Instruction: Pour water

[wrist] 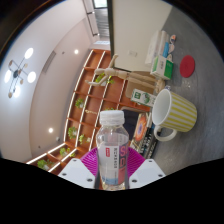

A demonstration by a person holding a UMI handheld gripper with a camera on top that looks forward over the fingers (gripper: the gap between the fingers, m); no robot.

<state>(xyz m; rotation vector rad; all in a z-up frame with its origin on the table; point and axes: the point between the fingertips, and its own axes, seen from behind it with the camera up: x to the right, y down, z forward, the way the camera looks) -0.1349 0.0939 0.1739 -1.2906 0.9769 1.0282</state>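
Gripping a clear plastic bottle (113, 150), the gripper (113, 172) has both fingers pressed against its lower body, the pink pads (135, 160) showing on either side of it. The bottle stands along the fingers' line, white cap (112, 117) at the far end, label wrapped round its middle. Whether the cap is screwed on tight or only resting there cannot be told from this view.

Now the relation that matters: the yellow mug (174, 112) sits beyond the bottle's cap and off to its right, on the grey counter (185, 150). Its mouth faces the bottle's side of the scene, pale inside, handle (164, 133) turned toward the bottle. Bottle and mug are near but apart, with a strip of bare counter between the cap and the mug's rim.

The whole view is rolled over, so the room looks canted; ceiling lights (20, 70) sit far off to the bottle's left, and wooden shelves (85, 110) with green items run behind the bottle. Past the mug lie a red disc (187, 66), a small box (162, 67) and some clutter too small to name.

Judging from this, the pour is set up but not begun: no water is seen leaving the bottle. The coming move likely calls for swinging the neck rightward over the mug's mouth, then tipping further. The risk is spilling short onto the counter.
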